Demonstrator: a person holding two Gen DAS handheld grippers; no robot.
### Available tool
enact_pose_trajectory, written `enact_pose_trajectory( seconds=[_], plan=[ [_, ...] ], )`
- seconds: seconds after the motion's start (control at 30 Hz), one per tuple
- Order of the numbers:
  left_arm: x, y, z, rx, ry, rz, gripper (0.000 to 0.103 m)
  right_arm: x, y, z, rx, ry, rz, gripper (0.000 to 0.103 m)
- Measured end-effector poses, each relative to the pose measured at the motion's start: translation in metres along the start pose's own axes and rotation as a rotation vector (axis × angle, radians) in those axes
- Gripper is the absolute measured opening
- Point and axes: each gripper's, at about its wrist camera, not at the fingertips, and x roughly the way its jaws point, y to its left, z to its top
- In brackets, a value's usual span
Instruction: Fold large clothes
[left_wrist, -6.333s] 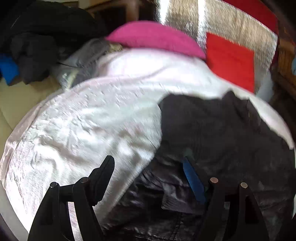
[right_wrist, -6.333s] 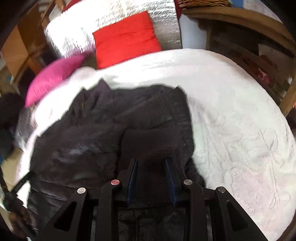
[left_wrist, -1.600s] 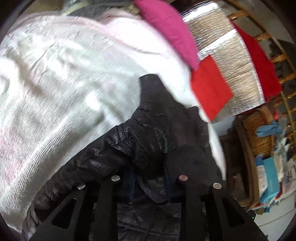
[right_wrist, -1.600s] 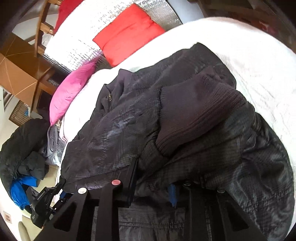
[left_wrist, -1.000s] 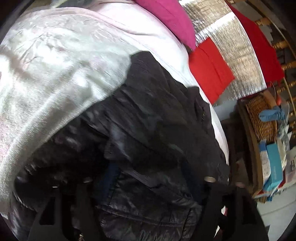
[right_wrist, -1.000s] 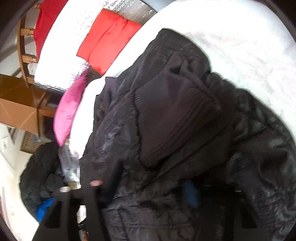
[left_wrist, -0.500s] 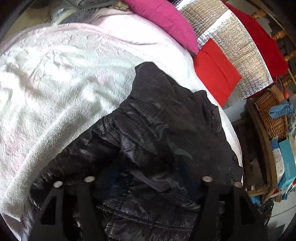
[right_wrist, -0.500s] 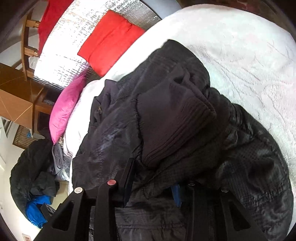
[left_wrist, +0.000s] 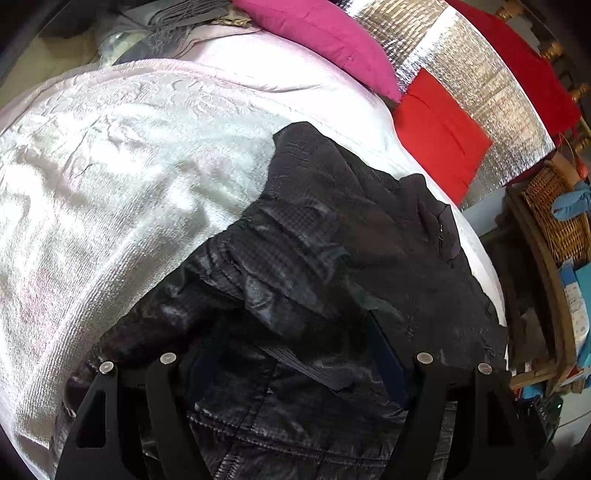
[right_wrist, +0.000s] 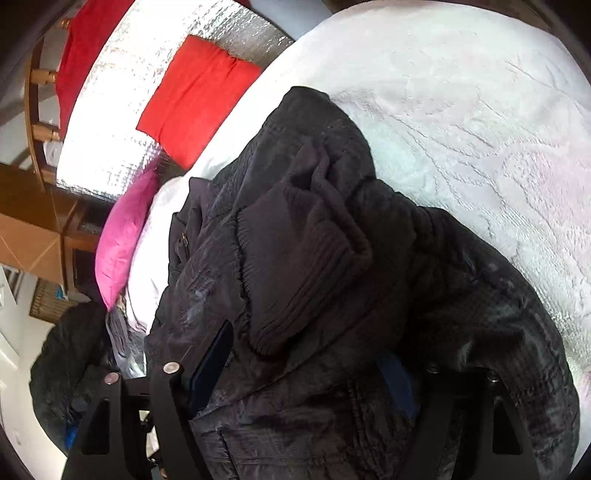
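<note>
White bedspread (left_wrist: 122, 177) covers the bed on which everything lies, with pillows and a silver quilted headboard at its far end.

Both grippers tilt downward over the near edge of a black jacket (left_wrist: 332, 258). The left gripper (left_wrist: 291, 354) has its jaws spread wide; they have just been opening, and jacket fabric bunches loosely between the fingers without being pinched. Its right blue pad (left_wrist: 388, 354) stands clear beside a fold. The right gripper (right_wrist: 306, 365) likewise has its jaws set well apart, having just been opening, with folds of the jacket heaped between them and over the right finger, and the left blue pad (right_wrist: 210, 365) bare at the cloth's edge.

Beyond the fingers, the jacket lies in a rumpled heap on the bedspread, a ribbed knit cuff (right_wrist: 303, 266) folded over on top of it. Farther off, a pink pillow (left_wrist: 325, 40) and a red pillow (left_wrist: 439, 136) lean at the head of the bed. A wicker basket (left_wrist: 557, 218) sits on wooden furniture beside the bed.
</note>
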Motion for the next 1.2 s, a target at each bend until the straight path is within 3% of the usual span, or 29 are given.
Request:
enact_pose_trajectory(
  seconds=[0.07,0.17,0.23,0.33,0.43,0.6,0.77,0.8,0.83,0.87,1.2],
  plan=[
    [0.002,-0.004,-0.001,0.020,-0.001,0.006,0.076,0.001,0.002,0.000,-0.004,0.001,-0.010,0.078],
    [0.003,-0.007,-0.002,0.044,-0.004,0.015,0.076,0.001,0.003,-0.001,-0.003,0.002,-0.011,0.062],
    [0.003,-0.009,-0.002,0.050,-0.010,0.022,0.076,0.002,0.006,-0.002,-0.020,0.010,0.003,0.043],
    [-0.005,-0.013,-0.001,0.060,-0.052,0.032,0.076,-0.003,0.019,-0.006,-0.085,-0.030,-0.017,0.038],
    [-0.012,-0.016,0.000,0.084,-0.099,0.024,0.076,-0.007,0.019,-0.006,-0.085,-0.048,0.000,0.038],
    [0.004,-0.006,0.003,0.039,-0.027,0.029,0.076,-0.001,0.007,-0.003,-0.024,-0.012,0.027,0.038],
    [-0.006,-0.011,0.003,0.066,-0.057,0.029,0.076,-0.005,0.014,-0.004,-0.057,-0.025,0.012,0.039],
    [-0.003,-0.011,0.003,0.069,-0.038,0.040,0.076,-0.003,0.011,-0.004,-0.039,-0.011,0.011,0.045],
    [0.001,-0.009,0.002,0.064,-0.013,0.042,0.076,-0.002,0.009,-0.004,-0.024,-0.001,0.014,0.058],
    [0.004,-0.006,0.002,0.050,0.009,0.036,0.076,-0.001,0.006,-0.003,-0.004,0.008,0.028,0.060],
    [-0.013,-0.011,-0.008,0.107,-0.036,0.025,0.076,-0.013,0.000,-0.007,-0.026,-0.010,0.008,0.060]
  ],
)
